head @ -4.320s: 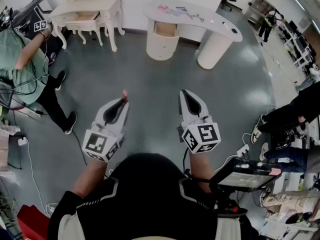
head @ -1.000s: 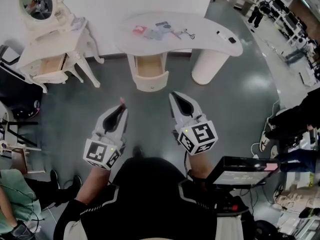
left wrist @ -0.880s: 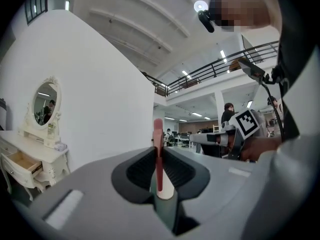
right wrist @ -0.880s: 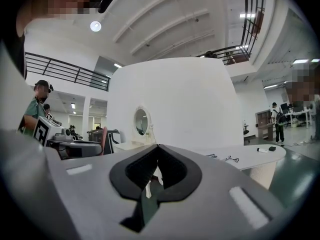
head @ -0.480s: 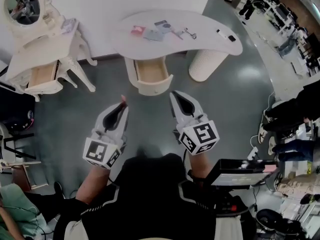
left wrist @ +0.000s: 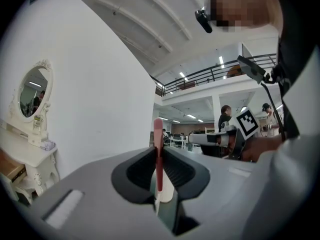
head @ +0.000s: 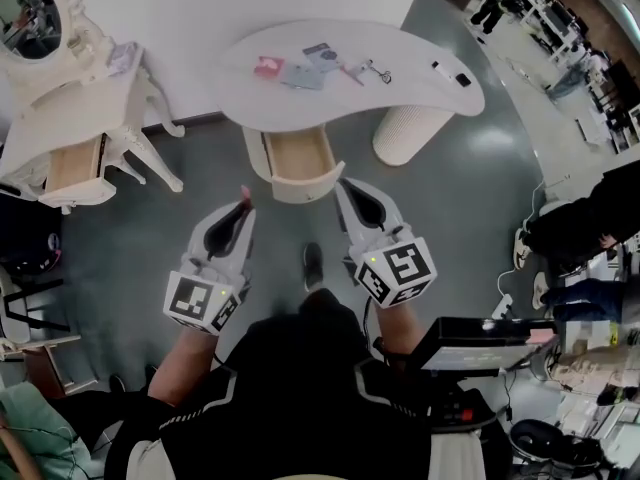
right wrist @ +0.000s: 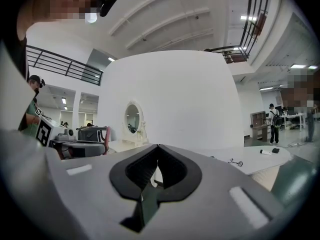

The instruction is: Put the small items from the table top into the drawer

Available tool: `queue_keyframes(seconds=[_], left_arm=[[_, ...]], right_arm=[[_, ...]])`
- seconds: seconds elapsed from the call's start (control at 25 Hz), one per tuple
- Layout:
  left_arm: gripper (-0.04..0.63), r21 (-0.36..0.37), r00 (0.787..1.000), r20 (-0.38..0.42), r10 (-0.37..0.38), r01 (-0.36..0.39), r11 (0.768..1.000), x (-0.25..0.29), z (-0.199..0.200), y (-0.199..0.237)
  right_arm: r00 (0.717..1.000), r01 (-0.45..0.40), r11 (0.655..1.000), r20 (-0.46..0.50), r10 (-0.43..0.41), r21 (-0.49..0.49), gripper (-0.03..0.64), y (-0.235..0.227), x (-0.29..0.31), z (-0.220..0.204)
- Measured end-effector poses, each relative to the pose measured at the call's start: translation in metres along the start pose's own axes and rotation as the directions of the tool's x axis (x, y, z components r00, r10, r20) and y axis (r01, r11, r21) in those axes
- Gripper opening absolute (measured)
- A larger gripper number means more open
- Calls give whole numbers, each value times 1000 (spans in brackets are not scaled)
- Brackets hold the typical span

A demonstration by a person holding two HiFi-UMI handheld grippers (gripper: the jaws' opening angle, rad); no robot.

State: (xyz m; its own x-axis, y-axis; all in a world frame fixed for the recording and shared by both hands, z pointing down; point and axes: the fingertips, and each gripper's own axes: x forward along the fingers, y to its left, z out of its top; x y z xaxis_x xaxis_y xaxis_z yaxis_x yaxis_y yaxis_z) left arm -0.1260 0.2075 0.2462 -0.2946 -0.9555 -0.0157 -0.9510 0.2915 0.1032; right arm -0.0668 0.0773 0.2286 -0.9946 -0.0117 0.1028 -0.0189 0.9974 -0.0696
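1. left gripper [head: 241,211] was held clenched on a thin pink stick [head: 245,194]; right gripper [head: 349,189] was shut, empty.
2. open drawer [head: 296,158] was seen at twelve o'clock, small items [head: 300,66] on the table [head: 420,78] beyond.
3. carrying was judged in hand; the stick was next to be lowered into the drawer and released.

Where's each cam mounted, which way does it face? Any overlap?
Head view: on the person's head, facing steeply down at the white table and its open drawer; shows both forearms, torso, left gripper, right gripper.
Left gripper view: on the left gripper, looking along jaws shut on a pink stick toward the vanity mirror; the person's arm at right.
Right gripper view: on the right gripper, along shut, empty jaws toward the same mirror.
Shared: mirror, both gripper views.
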Motion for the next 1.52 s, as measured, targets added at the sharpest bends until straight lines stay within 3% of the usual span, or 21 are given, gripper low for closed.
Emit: queue_keyframes(seconds=[0.76, 1.24, 1.52], left_arm=[[44, 60, 998, -51, 47, -44, 997, 162, 13, 59], [44, 126, 998, -66, -8, 16, 992, 247, 16, 62], [44, 110, 989, -134, -68, 83, 990, 280, -5, 77]], right_arm=[[997, -67, 998, 33, 66, 20, 3, -135, 110, 28], [996, -74, 997, 56, 72, 26, 3, -207, 140, 37], [1000, -23, 998, 14, 22, 52, 3, -226, 156, 23]])
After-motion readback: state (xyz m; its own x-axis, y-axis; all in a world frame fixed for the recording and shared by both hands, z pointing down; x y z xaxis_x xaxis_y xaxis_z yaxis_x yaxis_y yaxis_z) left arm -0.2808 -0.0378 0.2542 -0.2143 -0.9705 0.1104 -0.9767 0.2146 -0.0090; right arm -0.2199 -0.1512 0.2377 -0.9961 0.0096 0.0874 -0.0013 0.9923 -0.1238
